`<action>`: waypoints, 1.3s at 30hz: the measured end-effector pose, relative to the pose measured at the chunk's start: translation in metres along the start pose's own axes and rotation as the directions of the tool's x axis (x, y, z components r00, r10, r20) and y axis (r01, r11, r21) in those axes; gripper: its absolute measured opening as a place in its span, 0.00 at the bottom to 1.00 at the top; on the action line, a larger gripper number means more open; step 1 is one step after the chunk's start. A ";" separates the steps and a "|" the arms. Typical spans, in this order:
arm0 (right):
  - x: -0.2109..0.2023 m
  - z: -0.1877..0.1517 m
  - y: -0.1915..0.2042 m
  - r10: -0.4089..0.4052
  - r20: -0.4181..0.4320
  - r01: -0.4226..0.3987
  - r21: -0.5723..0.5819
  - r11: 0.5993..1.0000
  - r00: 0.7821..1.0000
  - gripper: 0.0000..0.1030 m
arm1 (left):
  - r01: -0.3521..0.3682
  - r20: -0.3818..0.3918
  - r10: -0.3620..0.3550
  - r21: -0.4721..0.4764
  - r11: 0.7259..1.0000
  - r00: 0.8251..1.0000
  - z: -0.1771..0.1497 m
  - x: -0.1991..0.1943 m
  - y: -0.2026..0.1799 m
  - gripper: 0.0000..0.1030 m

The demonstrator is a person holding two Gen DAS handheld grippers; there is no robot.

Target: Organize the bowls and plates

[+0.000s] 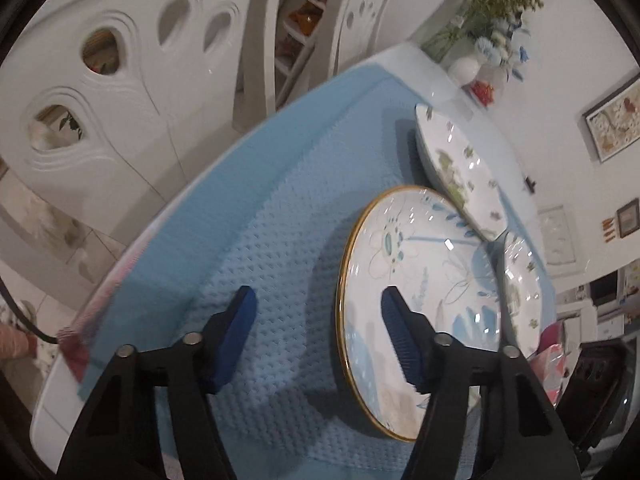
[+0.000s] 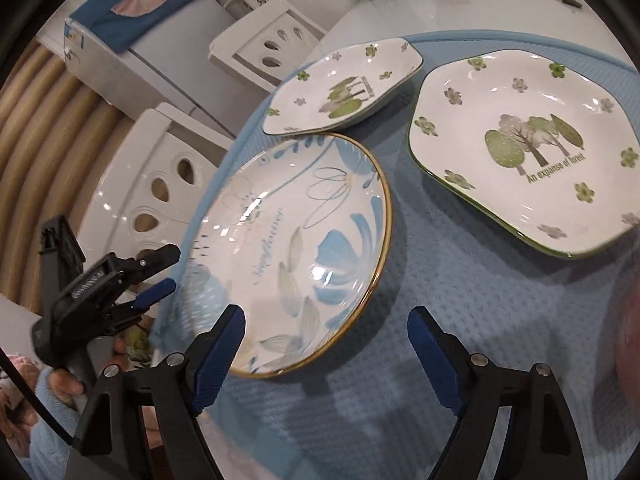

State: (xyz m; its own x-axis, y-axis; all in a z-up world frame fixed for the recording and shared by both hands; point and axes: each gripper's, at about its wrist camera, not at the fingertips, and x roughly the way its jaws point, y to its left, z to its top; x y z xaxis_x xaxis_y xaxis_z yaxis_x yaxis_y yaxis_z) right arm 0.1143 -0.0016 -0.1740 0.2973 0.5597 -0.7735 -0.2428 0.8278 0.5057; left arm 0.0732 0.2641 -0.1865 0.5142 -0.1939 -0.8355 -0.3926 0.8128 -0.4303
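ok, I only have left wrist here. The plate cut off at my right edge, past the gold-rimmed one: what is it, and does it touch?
Observer: It's a large green-rimmed plate, lying flat on the blue cloth. A strip of cloth separates it from the gold-rimmed plate.
Operator: Where's the right gripper?
Observer: The right gripper is open over the gold-rimmed plate's near rim and grips nothing.
Operator: Any marking on the large one?
Observer: It has printed trees with "An expanse of forest" beneath.
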 end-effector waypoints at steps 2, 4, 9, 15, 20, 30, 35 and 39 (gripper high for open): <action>0.009 0.004 -0.003 -0.019 -0.010 0.019 0.002 1.000 1.000 0.73 | -0.012 0.006 0.012 0.017 1.000 1.000 -0.001 0.008 -0.005 0.49; 0.017 0.007 -0.005 -0.039 -0.010 0.039 0.011 0.999 0.999 0.69 | -0.003 0.017 0.002 0.034 0.999 1.000 -0.001 0.008 -0.009 0.49; 0.027 0.015 0.003 -0.070 0.022 0.071 -0.042 0.997 0.997 0.60 | -0.052 0.017 0.050 0.087 0.995 0.999 -0.002 0.010 -0.016 0.29; 0.034 0.016 0.018 -0.199 0.021 0.200 -0.183 0.963 0.980 0.36 | -0.109 0.026 0.106 0.222 0.969 0.994 -0.019 0.011 -0.041 0.20; 0.024 0.012 0.014 -0.235 0.058 0.242 -0.188 0.952 0.970 0.27 | -0.130 0.047 0.122 0.258 0.957 0.991 -0.027 0.002 -0.047 0.19; 0.005 -0.004 0.018 -0.258 0.048 0.262 -0.222 0.939 0.965 0.22 | -0.207 0.095 0.186 0.318 0.925 0.978 -0.053 -0.020 -0.055 0.19; -0.004 -0.015 0.026 -0.261 0.038 0.262 -0.248 0.933 0.965 0.21 | -0.218 0.111 0.192 0.318 0.923 0.975 -0.064 -0.034 -0.055 0.19; -0.011 -0.027 0.024 -0.242 0.017 0.241 -0.203 0.949 0.970 0.21 | -0.231 0.111 0.205 0.328 0.916 0.972 -0.077 -0.041 -0.057 0.19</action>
State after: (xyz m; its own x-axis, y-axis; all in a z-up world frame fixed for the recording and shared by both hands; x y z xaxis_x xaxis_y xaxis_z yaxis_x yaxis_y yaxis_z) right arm 0.0802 0.0107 -0.1636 0.3627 0.3430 -0.8665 -0.3465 0.9128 0.2163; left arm 0.0157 0.1841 -0.1538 0.5045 0.0393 -0.8625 -0.2281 0.9695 -0.0893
